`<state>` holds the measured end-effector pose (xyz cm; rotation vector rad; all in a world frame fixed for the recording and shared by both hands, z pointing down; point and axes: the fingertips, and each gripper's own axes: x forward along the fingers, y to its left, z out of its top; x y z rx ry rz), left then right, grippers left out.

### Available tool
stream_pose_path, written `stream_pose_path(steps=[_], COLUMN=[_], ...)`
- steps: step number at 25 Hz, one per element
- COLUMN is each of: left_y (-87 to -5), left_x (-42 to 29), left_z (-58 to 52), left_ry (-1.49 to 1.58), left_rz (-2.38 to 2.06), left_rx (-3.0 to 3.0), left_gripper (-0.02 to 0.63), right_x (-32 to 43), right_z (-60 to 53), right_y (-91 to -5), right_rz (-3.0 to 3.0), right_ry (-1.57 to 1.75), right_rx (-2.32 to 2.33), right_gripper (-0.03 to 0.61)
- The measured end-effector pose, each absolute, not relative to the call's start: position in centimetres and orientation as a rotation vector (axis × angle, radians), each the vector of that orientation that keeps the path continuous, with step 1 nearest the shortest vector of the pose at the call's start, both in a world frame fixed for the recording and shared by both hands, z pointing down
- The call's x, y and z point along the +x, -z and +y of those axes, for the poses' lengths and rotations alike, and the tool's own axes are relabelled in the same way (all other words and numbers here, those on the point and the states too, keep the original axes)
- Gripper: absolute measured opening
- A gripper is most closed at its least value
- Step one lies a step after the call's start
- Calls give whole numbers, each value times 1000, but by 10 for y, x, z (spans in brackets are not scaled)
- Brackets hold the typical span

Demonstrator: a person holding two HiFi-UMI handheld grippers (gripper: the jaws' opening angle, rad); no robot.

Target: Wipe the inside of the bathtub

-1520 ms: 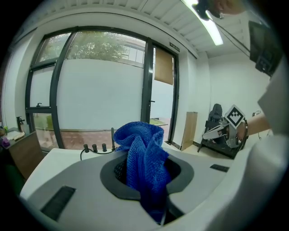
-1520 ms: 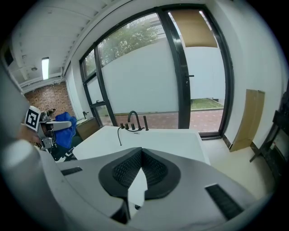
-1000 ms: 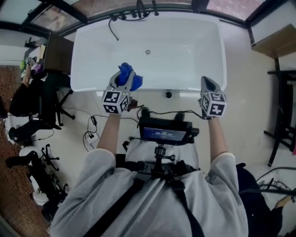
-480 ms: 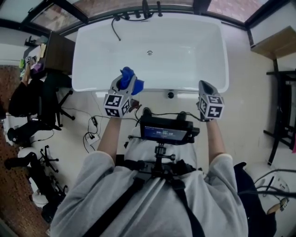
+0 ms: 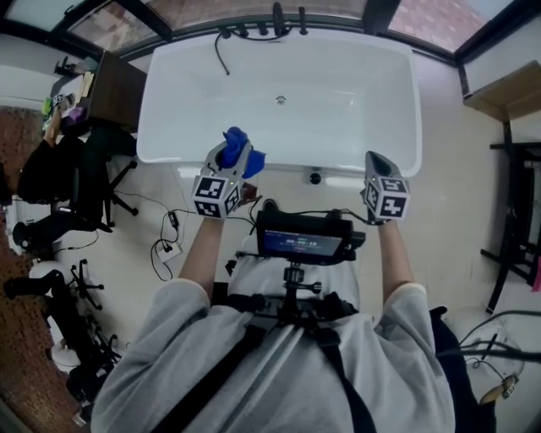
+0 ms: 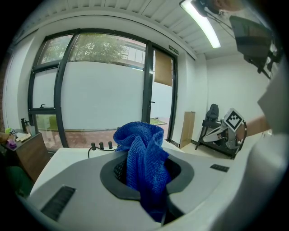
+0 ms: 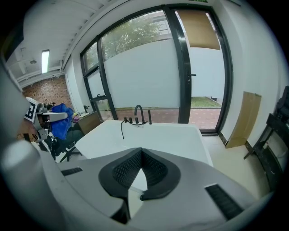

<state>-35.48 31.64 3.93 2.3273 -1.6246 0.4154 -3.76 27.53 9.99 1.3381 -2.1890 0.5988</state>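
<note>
- Blue cloth [image 6: 143, 153], knitted and fluffy by the look of it, is pinched in the left gripper [image 5: 230, 161]. The jaws are nearly together, with the fabric squeezed between the pads.
- It looks light and limp, with no stiffness at all. It should fold and drag under any push, and I'd guess it slides easily on wet enamel.
- The grip sits low on the bundle. A rumpled head stands above the jaws and a tail hangs down through them. Holding it at the middle like this seems right, since it leaves a soft wad out front to do the rubbing.
- The wad points up and forward along the jaws, toward the bathtub [image 5: 338, 101], and the cloth's long axis follows the same line.
- That gripper hangs over the near rim, and the cloth is not down in the basin yet.
- The right gripper [image 7: 141, 155] has its pads pressed together at the tips with nothing in them. It is held by the same near rim, well apart from the left.
- The tub lies crosswise in front of the person, its long axis running left to right. The dark tap fittings [image 5: 279, 21] are on the far side and the drain [image 5: 281, 100] is on the floor just below them.
</note>
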Motion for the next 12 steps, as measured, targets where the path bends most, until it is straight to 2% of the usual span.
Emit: stream_pose_path(steps=[12], left_y=[-41], left_x=[-347], left_z=[328], left_ry=[-398], left_rz=[-1638], left_rx=[2321], left_gripper=[84], right_x=[-31], right_z=[281], right_y=[-98], right_rz=[-2199], right_ry=[-587], right_rx=[1331], right_gripper=[9])
